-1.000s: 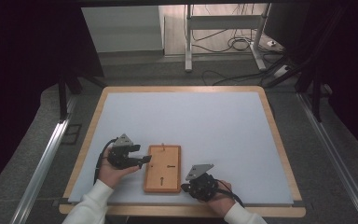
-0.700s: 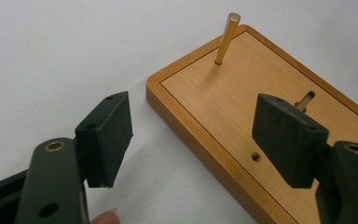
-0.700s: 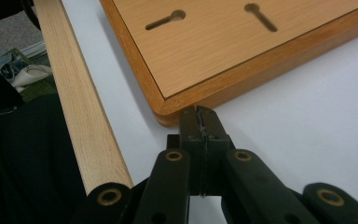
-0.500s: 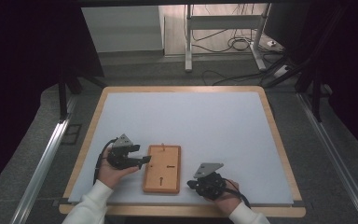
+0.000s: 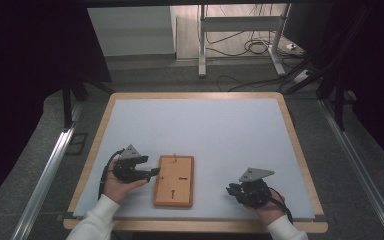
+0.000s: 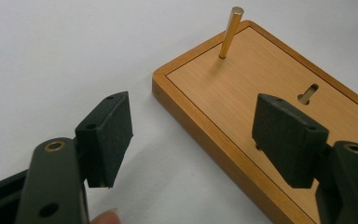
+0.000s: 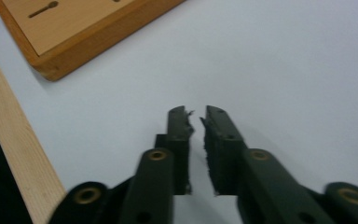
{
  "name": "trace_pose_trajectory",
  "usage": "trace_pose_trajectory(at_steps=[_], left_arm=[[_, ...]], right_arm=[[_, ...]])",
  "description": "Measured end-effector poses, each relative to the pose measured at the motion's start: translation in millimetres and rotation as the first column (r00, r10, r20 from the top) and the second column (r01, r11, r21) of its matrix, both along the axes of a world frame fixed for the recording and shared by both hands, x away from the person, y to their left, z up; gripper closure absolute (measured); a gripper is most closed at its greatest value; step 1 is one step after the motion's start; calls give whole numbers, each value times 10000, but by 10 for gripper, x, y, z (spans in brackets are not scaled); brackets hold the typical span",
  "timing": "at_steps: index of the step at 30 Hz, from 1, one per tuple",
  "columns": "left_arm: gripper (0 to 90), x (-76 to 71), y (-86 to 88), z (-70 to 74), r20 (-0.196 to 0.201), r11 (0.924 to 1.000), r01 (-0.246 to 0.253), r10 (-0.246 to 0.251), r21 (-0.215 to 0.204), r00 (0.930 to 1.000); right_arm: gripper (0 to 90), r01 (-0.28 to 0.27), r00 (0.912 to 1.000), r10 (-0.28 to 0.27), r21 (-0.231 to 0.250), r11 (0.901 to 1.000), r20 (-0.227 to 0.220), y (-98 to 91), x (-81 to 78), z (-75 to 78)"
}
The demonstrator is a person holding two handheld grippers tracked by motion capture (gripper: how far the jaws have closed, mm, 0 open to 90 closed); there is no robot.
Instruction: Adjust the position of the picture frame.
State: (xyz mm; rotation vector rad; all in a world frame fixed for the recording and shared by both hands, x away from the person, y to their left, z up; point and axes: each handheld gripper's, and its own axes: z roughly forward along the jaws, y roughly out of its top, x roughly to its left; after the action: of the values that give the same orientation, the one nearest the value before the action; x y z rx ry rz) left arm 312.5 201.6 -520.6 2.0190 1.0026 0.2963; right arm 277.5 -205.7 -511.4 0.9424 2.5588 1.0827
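Note:
A wooden board (image 5: 173, 181) lies flat near the table's front, with a brass pin (image 5: 174, 156) upright at its far end and keyhole slots (image 6: 310, 92) in its face. My left gripper (image 5: 152, 172) is open at the board's left edge. In the left gripper view (image 6: 198, 135) one jaw hangs over the white mat and the other over the board (image 6: 242, 93), with the pin (image 6: 230, 32) beyond. My right gripper (image 5: 230, 190) sits to the right of the board. Its jaws have just been opening and stand a narrow gap apart (image 7: 196, 116), with nothing between them.
A white mat (image 5: 205, 130) covers the table inside a pale wooden frame (image 7: 14, 154). The frame's front strip runs close beside the right gripper. Metal rails (image 5: 45, 175) flank the table, and cables lie on the floor behind it.
The right hand and its gripper have slid to the right along the table's front, away from the board. The left gripper and the board have stayed put.

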Motion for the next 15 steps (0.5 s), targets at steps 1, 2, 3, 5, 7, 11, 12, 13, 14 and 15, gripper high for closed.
trace_pose_trajectory(at_steps=[1, 2, 3, 5, 7, 11, 12, 13, 14, 15], left_arm=[[287, 0, 2, -1, -2, 10000, -6, 6, 16, 10000], [287, 2, 4, -3, -2, 10000, 6, -6, 35, 10000], [287, 2, 5, -5, -1, 10000, 9, -9, 48, 10000], [287, 4, 7, -8, 0, 10000, 20, -20, 71, 10000], [287, 4, 8, -11, 3, 10000, 40, -40, 85, 10000], [287, 3, 1, -19, -25, 9999, 101, -100, 124, 9999], [287, 4, -1, -21, -19, 9998, 124, -124, 143, 9999], [287, 4, -3, -21, -22, 9998, 133, -133, 156, 9999], [287, 4, -5, -21, -13, 9998, 132, -132, 151, 9999], [287, 4, -6, -20, -1, 9998, 134, -134, 162, 9999]], right_arm=[[651, 79, 9999, -78, -35, 10000, 64, -17, 5, -4], [576, 188, 9997, -188, -37, 9998, 133, -31, 9, -9], [521, 312, 9993, -311, -24, 9995, 183, -42, 13, -13], [447, 586, 9979, -586, 0, 9983, 279, -58, 18, -20], [387, 756, 9965, -758, 61, 9971, 340, -71, 27, -21], [346, 972, 9941, -976, 106, 9952, 472, -95, 46, -21], [344, 1008, 9937, -1012, 103, 9949, 489, -101, 52, -26], [343, 1037, 9934, -1039, 74, 9946, 485, -106, 56, -32], [342, 1045, 9934, -1046, 56, 9945, 479, -110, 60, -39], [339, 1052, 9933, -1051, 18, 9945, 477, -114, 62, -42]])
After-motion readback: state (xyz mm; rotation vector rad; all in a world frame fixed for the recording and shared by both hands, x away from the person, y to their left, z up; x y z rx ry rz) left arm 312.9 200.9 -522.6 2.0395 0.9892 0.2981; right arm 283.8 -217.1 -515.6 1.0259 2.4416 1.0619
